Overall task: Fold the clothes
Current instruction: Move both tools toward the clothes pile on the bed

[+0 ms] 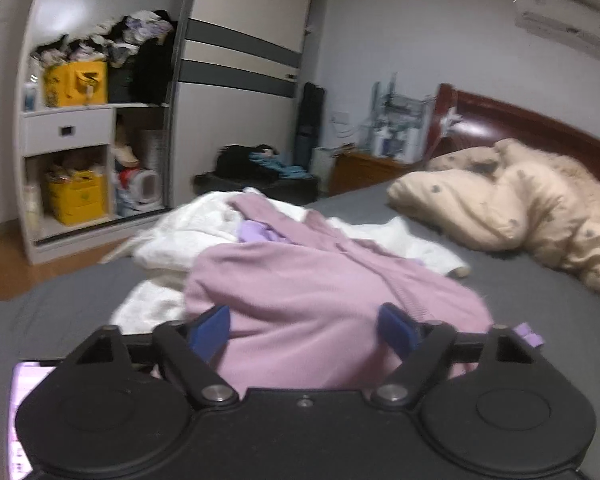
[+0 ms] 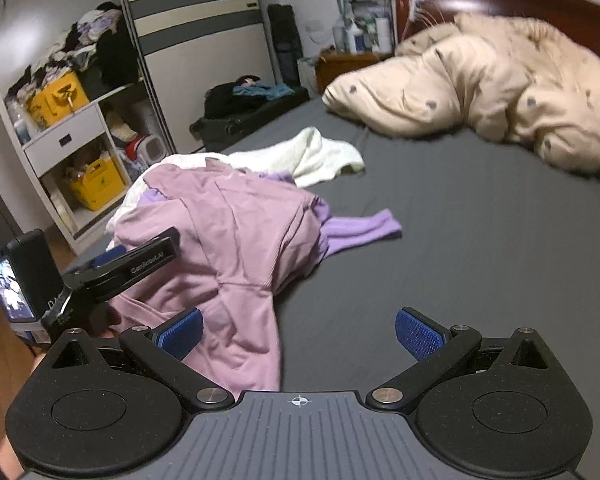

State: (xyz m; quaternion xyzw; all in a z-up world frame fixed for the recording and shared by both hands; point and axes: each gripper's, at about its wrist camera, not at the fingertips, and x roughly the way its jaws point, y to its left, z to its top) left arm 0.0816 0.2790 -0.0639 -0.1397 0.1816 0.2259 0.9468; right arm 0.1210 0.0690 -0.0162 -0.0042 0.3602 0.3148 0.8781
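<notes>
Jaws spread, both grippers | lilac garment [image 2: 364,228] clear only right view

mauve hoodie [image 2: 236,236], grey sheet [image 2: 460,240], beige dotted duvet [image 2: 480,92], blue fingers [image 2: 418,338].

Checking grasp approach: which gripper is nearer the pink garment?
Left. The left gripper is open with the pink garment bunched between its fingers. The right gripper is open beside the garment's lower edge, mostly over bare grey sheet.
</notes>
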